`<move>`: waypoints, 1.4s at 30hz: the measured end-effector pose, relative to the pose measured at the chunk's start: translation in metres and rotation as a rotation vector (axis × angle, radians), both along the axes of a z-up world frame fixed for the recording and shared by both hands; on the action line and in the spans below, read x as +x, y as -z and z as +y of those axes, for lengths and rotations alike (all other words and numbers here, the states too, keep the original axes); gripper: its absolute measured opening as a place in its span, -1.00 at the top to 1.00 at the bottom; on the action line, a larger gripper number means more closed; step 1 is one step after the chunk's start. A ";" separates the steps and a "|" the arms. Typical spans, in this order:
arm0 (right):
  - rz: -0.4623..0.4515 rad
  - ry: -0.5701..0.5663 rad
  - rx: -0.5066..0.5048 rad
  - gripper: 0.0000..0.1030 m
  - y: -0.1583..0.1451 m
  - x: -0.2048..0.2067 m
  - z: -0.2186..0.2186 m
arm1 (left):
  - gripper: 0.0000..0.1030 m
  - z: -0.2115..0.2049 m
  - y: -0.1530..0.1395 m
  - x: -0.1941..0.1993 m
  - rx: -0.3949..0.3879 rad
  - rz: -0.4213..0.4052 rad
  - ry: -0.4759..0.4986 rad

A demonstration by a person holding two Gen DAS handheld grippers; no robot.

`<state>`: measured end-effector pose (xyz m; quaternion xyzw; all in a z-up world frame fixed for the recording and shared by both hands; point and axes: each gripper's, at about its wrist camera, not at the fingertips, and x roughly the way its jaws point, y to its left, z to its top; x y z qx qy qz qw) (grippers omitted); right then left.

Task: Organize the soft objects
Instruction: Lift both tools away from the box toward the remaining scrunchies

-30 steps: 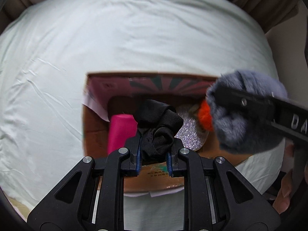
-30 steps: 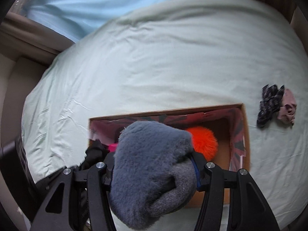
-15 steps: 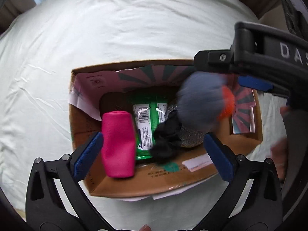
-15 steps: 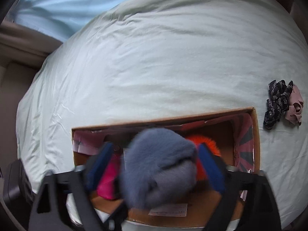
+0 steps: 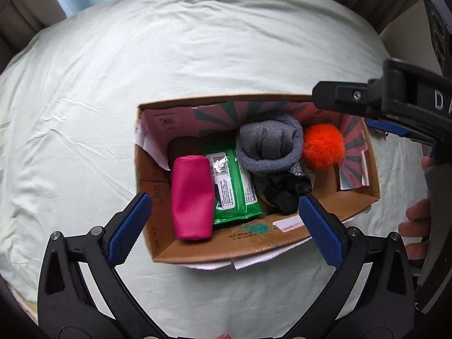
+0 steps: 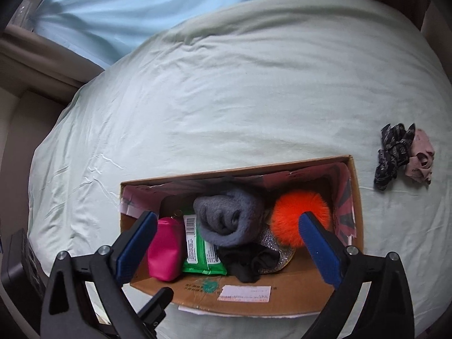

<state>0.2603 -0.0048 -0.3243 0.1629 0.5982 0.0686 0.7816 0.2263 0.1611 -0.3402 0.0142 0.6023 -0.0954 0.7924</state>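
An open cardboard box (image 5: pixel 282 231) (image 6: pixel 282 296) stands on the pale green bed. In it lie a pink pouch (image 5: pixel 192 195) (image 6: pixel 165 251), a green wipes pack (image 5: pixel 231 186) (image 6: pixel 200 254), a rolled grey fleece (image 5: pixel 268 147) (image 6: pixel 228 217), an orange pompom (image 5: pixel 323 145) (image 6: pixel 293 214) and a black cloth (image 5: pixel 285 192) (image 6: pixel 248 262). My left gripper (image 5: pixel 224 226) is open and empty above the box's near side. My right gripper (image 6: pixel 226 245) is open and empty above the box; it also shows at the right of the left wrist view (image 5: pixel 395 110).
A dark patterned scrunchie (image 6: pixel 391 155) and a pink scrunchie (image 6: pixel 421 158) lie together on the bed sheet (image 6: pixel 226 99) right of the box. A light blue curtain (image 6: pixel 141 8) hangs beyond the bed. A glittery item (image 6: pixel 278 247) lies under the black cloth.
Both grippers opened. The black cloth dropped from the left gripper and the grey fleece from the right gripper into the box. Both grippers have risen above the box.
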 end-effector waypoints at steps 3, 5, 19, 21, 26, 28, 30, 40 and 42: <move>-0.026 0.004 -0.003 -0.93 -0.013 -0.010 0.000 | -1.00 0.003 -0.017 -0.007 -0.004 -0.030 -0.003; -0.042 0.005 -0.008 -0.93 -0.022 -0.016 0.000 | -1.00 0.004 -0.027 -0.012 -0.002 -0.047 -0.002; -0.220 -0.015 -0.095 -0.93 -0.112 -0.097 -0.015 | -1.00 0.012 -0.116 -0.076 0.028 -0.216 -0.033; -0.238 -0.019 -0.120 -0.93 -0.123 -0.112 -0.022 | -1.00 0.012 -0.129 -0.086 0.019 -0.242 -0.043; -0.300 0.023 -0.199 -0.94 -0.149 -0.148 -0.042 | -1.00 0.005 -0.153 -0.107 0.007 -0.285 -0.062; -0.323 0.060 -0.217 -0.94 -0.161 -0.163 -0.055 | -1.00 -0.002 -0.164 -0.115 0.001 -0.307 -0.051; -0.348 0.086 -0.215 -0.94 -0.172 -0.177 -0.069 | -1.00 -0.009 -0.172 -0.120 0.005 -0.329 -0.036; -0.414 0.144 -0.274 -0.94 -0.199 -0.220 -0.133 | -1.00 -0.064 -0.202 -0.134 -0.023 -0.414 -0.031; -0.427 0.137 -0.284 -0.94 -0.200 -0.223 -0.146 | -1.00 -0.077 -0.204 -0.134 -0.013 -0.419 -0.031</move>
